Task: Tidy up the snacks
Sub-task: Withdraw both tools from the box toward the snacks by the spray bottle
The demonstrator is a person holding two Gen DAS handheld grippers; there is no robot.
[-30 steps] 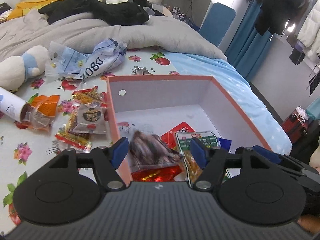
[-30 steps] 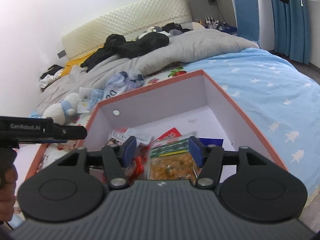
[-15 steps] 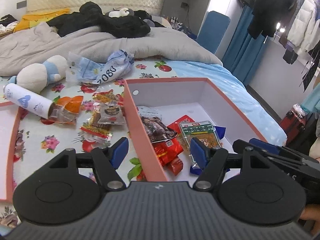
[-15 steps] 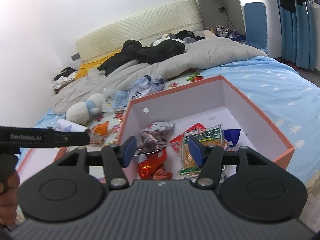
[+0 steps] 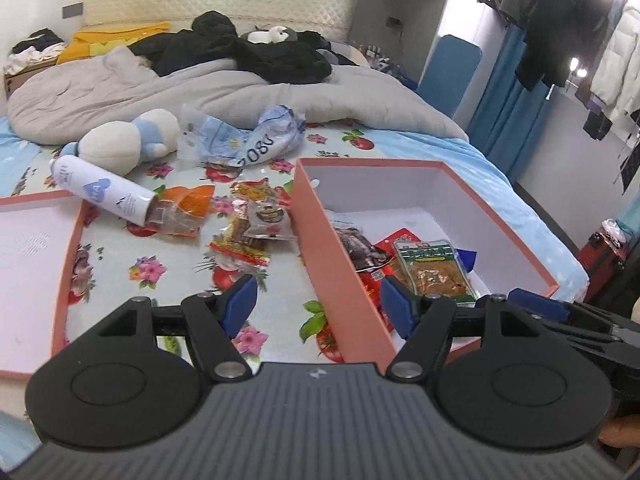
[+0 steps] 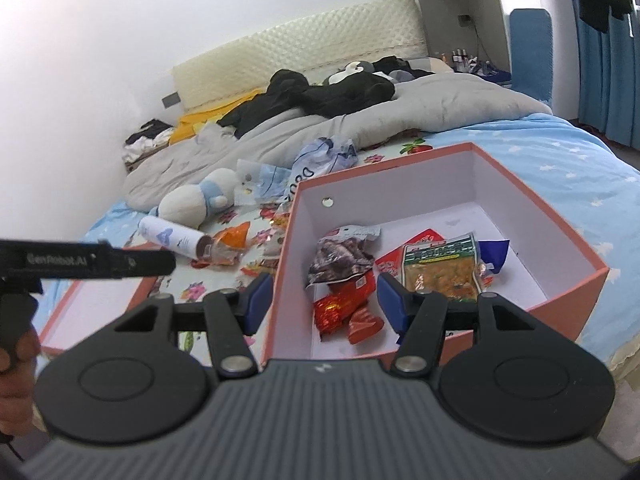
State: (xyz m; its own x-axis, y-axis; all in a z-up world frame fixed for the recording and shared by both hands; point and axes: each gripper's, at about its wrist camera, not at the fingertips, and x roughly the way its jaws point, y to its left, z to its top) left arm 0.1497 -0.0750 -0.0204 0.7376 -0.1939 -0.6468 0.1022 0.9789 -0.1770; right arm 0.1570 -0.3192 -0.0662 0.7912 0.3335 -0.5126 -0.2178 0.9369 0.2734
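A pink box (image 5: 332, 248) (image 6: 576, 288) with white inside sits on the bed. It holds several snack packets: a dark one (image 6: 340, 258), a green-topped one (image 6: 440, 266) (image 5: 432, 268) and red ones (image 6: 344, 312). More snack packets (image 5: 248, 232) lie loose on the floral sheet left of the box. My left gripper (image 5: 316, 308) is open and empty, above the box's near left wall. My right gripper (image 6: 324, 300) is open and empty, above the box's near side.
The pink box lid (image 5: 28, 264) lies at the left. A white spray can (image 5: 100, 194), a plush toy (image 5: 124, 140) and plastic bags (image 5: 248, 140) lie behind the snacks. A grey duvet (image 5: 200, 92) with dark clothes covers the far bed.
Both grippers have pulled back and up from the box, so more of the bed and the loose snacks shows. Both stay open and empty.
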